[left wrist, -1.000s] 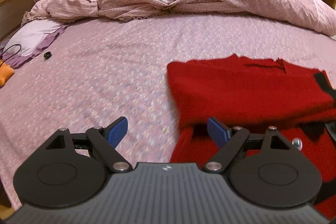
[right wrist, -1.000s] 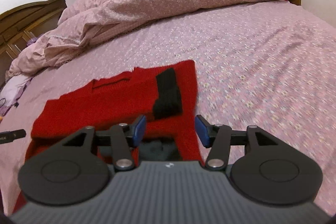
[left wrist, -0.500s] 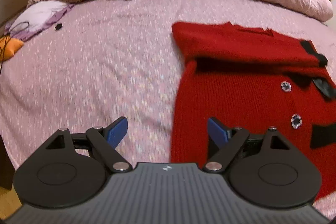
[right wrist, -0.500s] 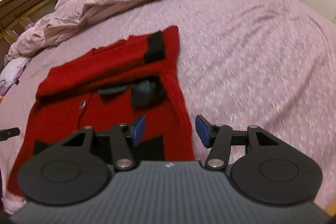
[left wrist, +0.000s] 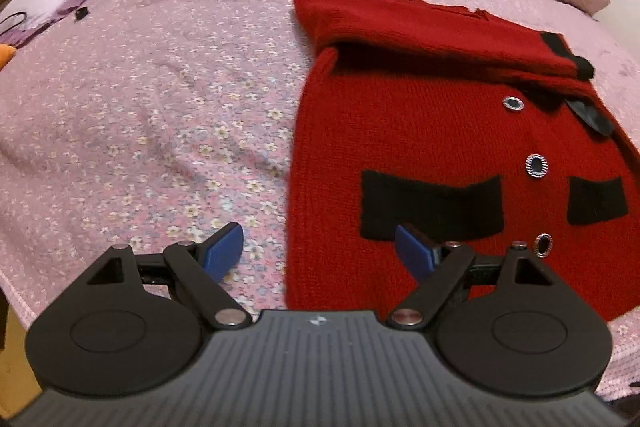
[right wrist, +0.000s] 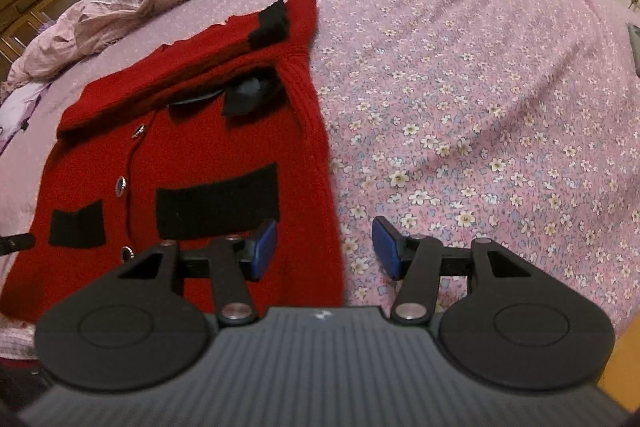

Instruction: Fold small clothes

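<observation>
Red cardigan (left wrist: 420, 131) flat on bed (left wrist: 160, 87), 1 o'clock of left gripper (left wrist: 319, 253). Right gripper (right wrist: 324, 245) straddles its side edge. Both sets of fingers open, empty. Risk: pinching bedsheet with knit; folded-over sleeve slipping loose.

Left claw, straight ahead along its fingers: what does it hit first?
Likely the red cardigan: the open left claw straddles its side edge near the hem, one finger over the floral sheet. Depth is unclear.
</observation>
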Demonstrator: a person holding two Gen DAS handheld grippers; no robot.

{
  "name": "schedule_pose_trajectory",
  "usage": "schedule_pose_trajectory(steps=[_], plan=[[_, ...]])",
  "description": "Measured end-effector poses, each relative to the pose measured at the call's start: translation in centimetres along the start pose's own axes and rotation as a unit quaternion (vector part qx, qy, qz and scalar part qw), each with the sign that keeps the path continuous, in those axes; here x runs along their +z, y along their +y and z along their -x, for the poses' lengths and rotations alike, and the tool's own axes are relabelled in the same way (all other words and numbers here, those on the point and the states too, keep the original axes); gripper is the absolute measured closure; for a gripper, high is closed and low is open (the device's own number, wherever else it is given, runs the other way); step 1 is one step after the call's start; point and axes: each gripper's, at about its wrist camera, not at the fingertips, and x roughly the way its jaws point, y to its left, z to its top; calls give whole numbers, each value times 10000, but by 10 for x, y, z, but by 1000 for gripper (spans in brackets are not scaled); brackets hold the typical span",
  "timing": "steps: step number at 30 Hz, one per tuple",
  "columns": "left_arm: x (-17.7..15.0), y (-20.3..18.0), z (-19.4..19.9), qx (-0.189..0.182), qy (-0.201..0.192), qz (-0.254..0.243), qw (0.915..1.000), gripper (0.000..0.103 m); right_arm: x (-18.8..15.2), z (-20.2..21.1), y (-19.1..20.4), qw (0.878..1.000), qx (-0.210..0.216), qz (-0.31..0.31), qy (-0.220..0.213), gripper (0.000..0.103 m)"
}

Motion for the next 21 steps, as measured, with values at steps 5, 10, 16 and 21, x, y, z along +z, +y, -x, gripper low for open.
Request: schedule_pose_trajectory(steps=[5,10,16,21], plan=[[-5,-4,0,-287,115,-78,9995,17,-2,-3,4,9999,31,94,28,48],[-15,-13,5,-196,212,-335,9990,17,-7,-4,11,9989,33,445,112,48],[-26,-18,7,-781,306,-284,9961,17,-11,-11,13,9979,286,514,280,48],[-29,-22,2,-871,381,-295,9950,17,-13,-14,13,9972,465,464,347,48]])
